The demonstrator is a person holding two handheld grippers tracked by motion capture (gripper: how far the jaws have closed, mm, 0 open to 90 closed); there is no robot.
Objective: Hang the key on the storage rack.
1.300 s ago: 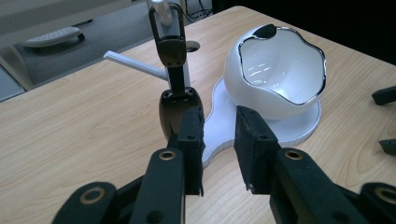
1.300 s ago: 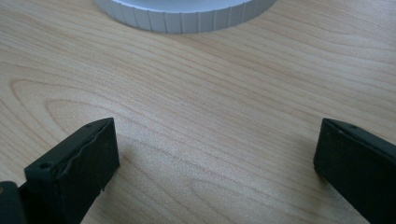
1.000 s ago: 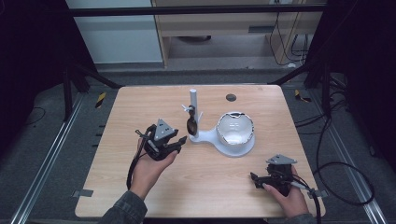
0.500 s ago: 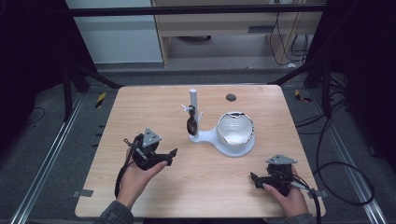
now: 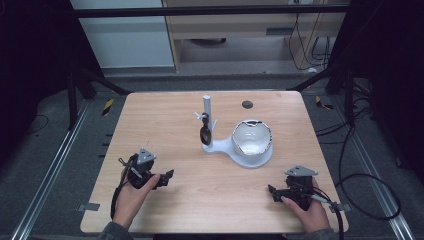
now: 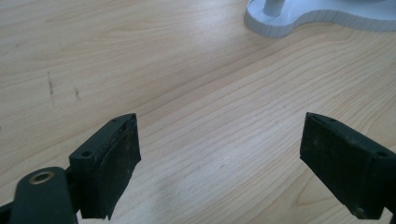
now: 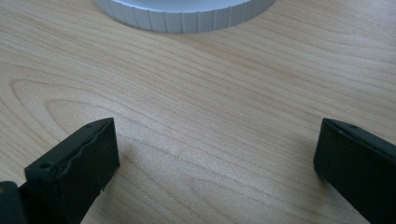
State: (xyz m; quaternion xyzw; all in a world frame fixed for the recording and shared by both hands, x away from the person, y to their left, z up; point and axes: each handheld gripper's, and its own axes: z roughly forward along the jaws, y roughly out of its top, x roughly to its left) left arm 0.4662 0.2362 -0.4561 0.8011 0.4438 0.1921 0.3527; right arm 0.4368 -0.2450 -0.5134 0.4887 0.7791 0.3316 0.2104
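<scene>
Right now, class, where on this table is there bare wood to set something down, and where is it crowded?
Bare wood lies between the left hand-held gripper and the right hand-held gripper, in front of the white stand. The table's far-left stretch is bare too. The middle is crowded: the stand's post and bowl.

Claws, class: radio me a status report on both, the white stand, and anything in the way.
Left claw open, empty, near table edge. Right claw open, empty. White stand mid-table, untouched. Bare wood between, nothing in the way.

A lab (metal frame (image 5: 210, 10), trailing floor cables (image 5: 367, 175)).
</scene>
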